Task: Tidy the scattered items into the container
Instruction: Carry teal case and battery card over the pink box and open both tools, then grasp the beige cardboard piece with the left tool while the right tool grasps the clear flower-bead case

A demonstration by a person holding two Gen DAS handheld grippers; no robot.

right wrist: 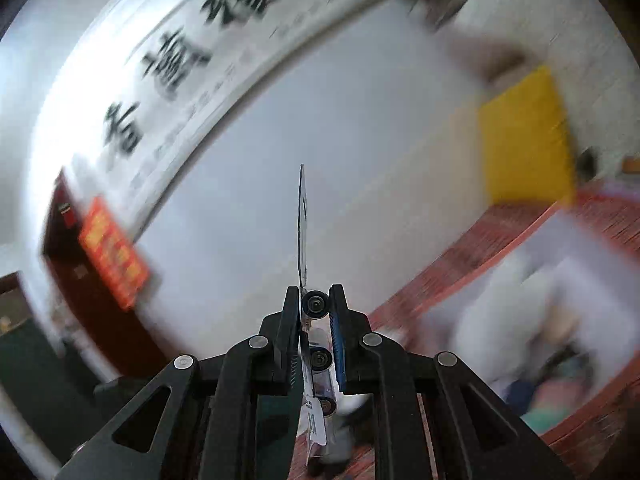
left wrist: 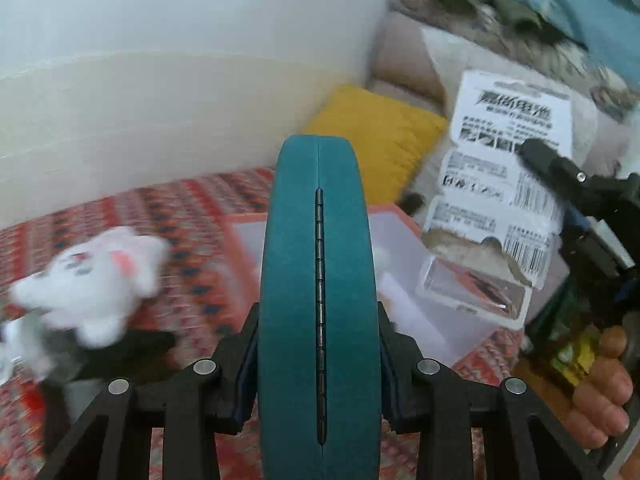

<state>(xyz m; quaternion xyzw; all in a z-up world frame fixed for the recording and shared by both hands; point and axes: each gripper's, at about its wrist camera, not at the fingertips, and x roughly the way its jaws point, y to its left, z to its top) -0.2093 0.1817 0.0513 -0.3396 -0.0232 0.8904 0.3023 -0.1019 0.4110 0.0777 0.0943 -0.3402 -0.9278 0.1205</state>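
Note:
My left gripper (left wrist: 318,320) is shut on a teal hinged case (left wrist: 316,264), held upright with its hinge facing the camera. Behind it on the patterned cloth lies a clear plastic container (left wrist: 432,304) with an orange rim. At the right, my right gripper (left wrist: 552,162) is shut on a white battery blister pack (left wrist: 504,184) that hangs over the container's right side. In the right wrist view the battery pack (right wrist: 302,232) stands edge-on between the right gripper's (right wrist: 315,308) fingers, with the batteries' round ends showing. The container (right wrist: 580,248) is a blur at the right.
A white plush toy (left wrist: 92,280) lies left of the container, beside a dark item (left wrist: 132,344). A yellow cushion (left wrist: 380,140) leans at the wall corner behind. A person's hand (left wrist: 604,392) holds the right gripper. A calligraphy scroll (right wrist: 180,60) hangs on the white wall.

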